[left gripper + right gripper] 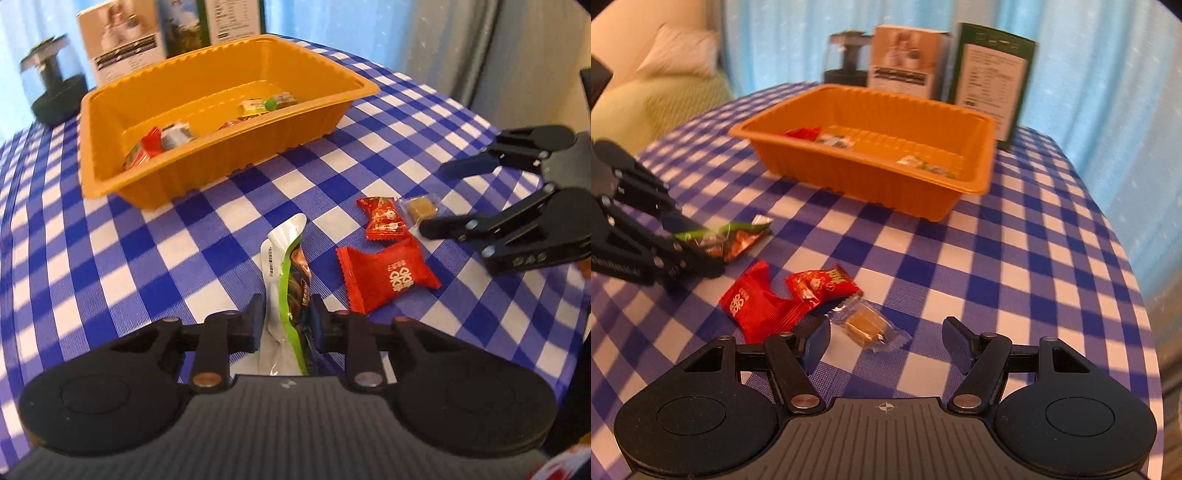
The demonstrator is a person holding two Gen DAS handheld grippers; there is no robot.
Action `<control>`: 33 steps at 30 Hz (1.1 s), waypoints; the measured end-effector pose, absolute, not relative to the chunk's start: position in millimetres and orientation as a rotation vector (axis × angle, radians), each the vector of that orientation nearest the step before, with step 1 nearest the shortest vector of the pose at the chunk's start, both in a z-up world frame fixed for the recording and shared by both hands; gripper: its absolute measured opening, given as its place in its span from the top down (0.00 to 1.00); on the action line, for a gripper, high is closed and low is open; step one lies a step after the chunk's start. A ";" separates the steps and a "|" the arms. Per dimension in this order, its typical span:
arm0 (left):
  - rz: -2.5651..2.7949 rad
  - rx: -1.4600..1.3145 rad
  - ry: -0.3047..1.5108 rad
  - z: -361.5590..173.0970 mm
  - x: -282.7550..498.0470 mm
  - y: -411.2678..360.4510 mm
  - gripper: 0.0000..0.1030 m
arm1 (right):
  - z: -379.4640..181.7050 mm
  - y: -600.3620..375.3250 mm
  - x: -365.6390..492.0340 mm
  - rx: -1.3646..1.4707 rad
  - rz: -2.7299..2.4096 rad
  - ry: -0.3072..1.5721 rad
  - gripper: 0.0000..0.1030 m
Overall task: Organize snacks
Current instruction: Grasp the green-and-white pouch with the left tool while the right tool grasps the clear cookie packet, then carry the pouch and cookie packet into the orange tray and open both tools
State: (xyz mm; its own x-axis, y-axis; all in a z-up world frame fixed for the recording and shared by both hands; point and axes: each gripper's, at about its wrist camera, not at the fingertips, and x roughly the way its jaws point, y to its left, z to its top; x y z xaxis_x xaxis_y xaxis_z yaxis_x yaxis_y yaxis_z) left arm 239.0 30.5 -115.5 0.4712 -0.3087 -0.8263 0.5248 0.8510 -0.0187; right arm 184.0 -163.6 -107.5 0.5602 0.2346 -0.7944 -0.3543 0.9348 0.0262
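Note:
My left gripper (286,319) is shut on a green and white snack packet (284,280), which also shows in the right wrist view (729,240). To its right on the checked cloth lie a large red packet (386,278), a small red candy (384,218) and a clear-wrapped brown candy (419,208). My right gripper (884,341) is open, its fingers either side of the brown candy (866,325), just above the cloth. The orange tray (218,168) holds several wrapped snacks and sits farther back.
Behind the tray (798,122) stand a tan box (122,40), a dark green box (991,77) and a black-based jar (51,81). The blue-checked tablecloth (92,258) covers the table. Curtains hang behind; a couch (653,99) is at the left.

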 end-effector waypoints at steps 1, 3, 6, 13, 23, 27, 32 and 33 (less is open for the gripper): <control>-0.514 0.230 0.957 -115.0 237.7 32.8 0.79 | -110.2 -162.0 186.3 -0.152 0.365 0.918 0.34; -0.516 0.199 0.965 -114.1 234.5 35.2 0.79 | -114.3 -161.1 191.0 -0.154 0.398 0.918 0.40; -0.518 0.167 0.968 -114.5 231.9 40.3 0.79 | -115.9 -164.8 200.4 -0.120 0.441 0.939 0.46; -0.517 0.124 0.971 -114.8 233.6 46.0 0.79 | -109.2 -166.3 198.5 -0.112 0.469 0.994 0.57; -0.487 0.122 0.959 -114.6 229.6 43.0 0.79 | -106.9 -154.9 186.9 -0.110 0.438 0.988 0.79; -0.473 0.098 0.958 -114.4 228.5 44.8 0.79 | -100.6 -154.4 181.5 -0.108 0.387 0.941 0.79; -0.452 0.052 0.940 -110.2 224.4 47.8 0.79 | -84.5 -158.9 179.5 -0.080 0.330 0.875 0.79; -0.448 0.040 0.934 -108.8 223.0 48.1 0.79 | -81.5 -160.1 180.0 -0.068 0.322 0.866 0.79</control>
